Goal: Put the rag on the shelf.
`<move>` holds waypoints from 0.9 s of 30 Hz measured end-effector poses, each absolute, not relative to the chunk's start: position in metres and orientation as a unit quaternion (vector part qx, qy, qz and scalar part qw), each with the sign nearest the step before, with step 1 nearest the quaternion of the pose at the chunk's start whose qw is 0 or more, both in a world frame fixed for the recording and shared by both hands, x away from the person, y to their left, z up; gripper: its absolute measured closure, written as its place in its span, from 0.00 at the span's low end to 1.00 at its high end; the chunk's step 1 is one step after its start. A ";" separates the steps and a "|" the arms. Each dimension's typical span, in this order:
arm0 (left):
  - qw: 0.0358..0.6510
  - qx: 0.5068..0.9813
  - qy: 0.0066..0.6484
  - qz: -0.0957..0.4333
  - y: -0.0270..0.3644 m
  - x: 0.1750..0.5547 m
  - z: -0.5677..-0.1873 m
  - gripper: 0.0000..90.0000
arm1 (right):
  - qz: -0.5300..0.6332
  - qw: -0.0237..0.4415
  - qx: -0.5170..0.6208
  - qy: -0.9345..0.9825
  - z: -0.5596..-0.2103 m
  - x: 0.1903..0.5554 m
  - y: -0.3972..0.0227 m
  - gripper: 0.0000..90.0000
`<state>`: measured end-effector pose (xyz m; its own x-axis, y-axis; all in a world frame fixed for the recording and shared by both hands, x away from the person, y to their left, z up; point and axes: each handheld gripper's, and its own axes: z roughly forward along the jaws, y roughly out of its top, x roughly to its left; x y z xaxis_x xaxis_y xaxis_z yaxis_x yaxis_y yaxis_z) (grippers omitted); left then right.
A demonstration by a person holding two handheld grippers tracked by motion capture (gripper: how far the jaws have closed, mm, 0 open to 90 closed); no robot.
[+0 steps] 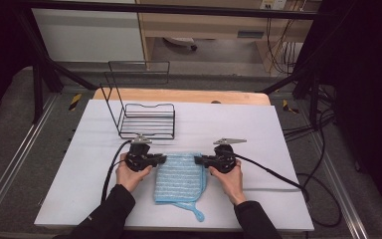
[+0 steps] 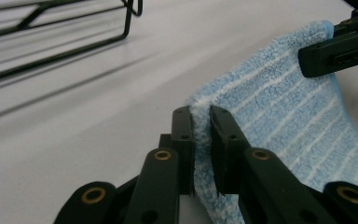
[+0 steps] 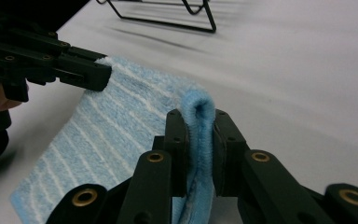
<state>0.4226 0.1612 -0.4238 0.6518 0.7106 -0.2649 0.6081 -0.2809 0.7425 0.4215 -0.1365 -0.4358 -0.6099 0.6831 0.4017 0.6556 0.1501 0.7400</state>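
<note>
The cloth (image 1: pixel 180 180) (blue, white-striped) lay near the table's (image 1: pixel 278 144) front edge, its 2 far corners pinched: the left gripper (image 1: pixel 162 159) clamped one, the right gripper (image 1: pixel 198 160) the other. A rack (image 1: pixel 146 121) stood behind.

1. I see a light blue cloth (image 1: pixel 180 180) with thin white stripes and a fluffy terry pile, spread flat between my two grippers.
2. Its far left corner (image 2: pixel 200 122) sits clamped between the jaws of my left gripper (image 1: pixel 162 160), pinched up off the surface.
3. Its far right corner (image 3: pixel 199 122) is folded over and squeezed inside my right gripper (image 1: pixel 198 160).
4. A small blue hanging loop (image 1: pixel 197 215) trails from the near edge, on the side away from both grippers.
</note>
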 end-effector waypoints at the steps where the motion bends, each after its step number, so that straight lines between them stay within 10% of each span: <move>1: 0.441 0.795 0.412 0.060 0.162 0.422 -0.421 0.90 | 0.486 0.017 0.438 0.756 -0.434 0.421 -0.138 0.88; 27: 0.514 0.765 0.372 0.111 0.166 0.396 -0.367 0.90 | 0.563 0.073 0.384 0.728 -0.381 0.400 -0.148 0.89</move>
<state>0.3962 0.1661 -0.3675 0.6983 0.6834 -0.2129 0.4554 -0.1947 0.8687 0.3997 -0.1478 -0.3809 -0.6941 0.6415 0.3268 0.4782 0.0715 0.8753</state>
